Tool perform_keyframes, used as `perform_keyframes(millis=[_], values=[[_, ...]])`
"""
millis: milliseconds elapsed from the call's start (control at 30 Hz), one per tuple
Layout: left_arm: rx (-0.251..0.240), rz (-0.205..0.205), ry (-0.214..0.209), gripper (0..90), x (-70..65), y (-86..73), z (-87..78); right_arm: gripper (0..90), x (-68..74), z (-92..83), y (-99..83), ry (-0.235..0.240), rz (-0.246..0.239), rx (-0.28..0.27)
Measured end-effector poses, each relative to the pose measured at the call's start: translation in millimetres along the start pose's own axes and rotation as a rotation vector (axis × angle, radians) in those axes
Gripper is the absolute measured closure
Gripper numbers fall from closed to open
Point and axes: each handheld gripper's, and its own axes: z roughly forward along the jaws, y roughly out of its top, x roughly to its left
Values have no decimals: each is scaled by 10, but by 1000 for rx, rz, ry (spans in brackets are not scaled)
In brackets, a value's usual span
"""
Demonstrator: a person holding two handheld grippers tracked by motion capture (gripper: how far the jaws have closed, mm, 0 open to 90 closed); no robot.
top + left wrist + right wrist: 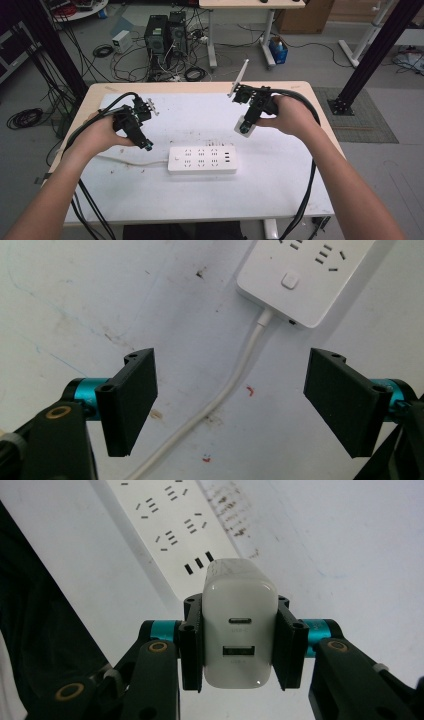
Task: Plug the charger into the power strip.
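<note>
White tabletop (280, 180), power strip (202, 160) near its front edge. Right gripper (240, 645) clamps a charger (239, 630); left gripper (230, 400) gapes empty. Likely step: plugging in; next needs prongs aligned over a socket.

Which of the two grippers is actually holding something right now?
The right gripper: its jaws are clamped on a white USB charger. The left gripper has its jaws spread wide, open over the power strip's cord.

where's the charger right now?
The white charger is clamped in the right gripper, held above the table right of centre, just up and right of the power strip.
</note>
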Motion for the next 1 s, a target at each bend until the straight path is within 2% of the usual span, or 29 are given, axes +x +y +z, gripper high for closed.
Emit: perform_keyframes(millis=[33, 100, 133, 233, 267, 333, 467, 500, 600, 733, 800, 867, 933, 1000], values=[[0, -3, -13, 215, 4, -24, 7, 623, 13, 37, 41, 0, -24, 4], [-15, -7, -33, 214, -2, -78, 24, 623, 38, 72, 83, -5, -38, 12], [-22, -9, -36, 188, -4, -104, 31, 623, 61, 110, 124, -4, -56, 14], [-22, -14, -56, 181, -6, -184, 69, 623, 118, 190, 207, 18, -90, 13], [-21, -15, -56, 181, -5, -210, 78, 623, 176, 308, 304, 30, -140, 24], [-23, -19, -59, 181, -5, -252, 87, 623, 221, 444, 378, 45, -213, 52], [-18, -29, -56, 181, -16, -327, 91, 623, 286, 667, 489, 44, -266, 99], [-16, -26, -56, 181, -17, -340, 90, 623, 300, 738, 516, 55, -304, 104], [-28, -37, -66, 181, -28, -391, 105, 623, 318, 892, 581, 60, -362, 126], [-18, -49, -70, 181, -59, -433, 144, 624, 335, 1077, 654, 37, -443, 155], [-8, -39, -72, 181, -67, -447, 148, 624, 339, 1133, 664, 43, -462, 172], [-18, -48, -77, 181, -80, -457, 160, 624, 350, 1184, 665, 34, -472, 193], [-18, -49, -77, 181, -80, -459, 170, 624, 332, 1193, 681, 25, -492, 168], [-13, -50, -80, 181, -84, -461, 184, 624, 321, 1203, 692, 47, -497, 162]])
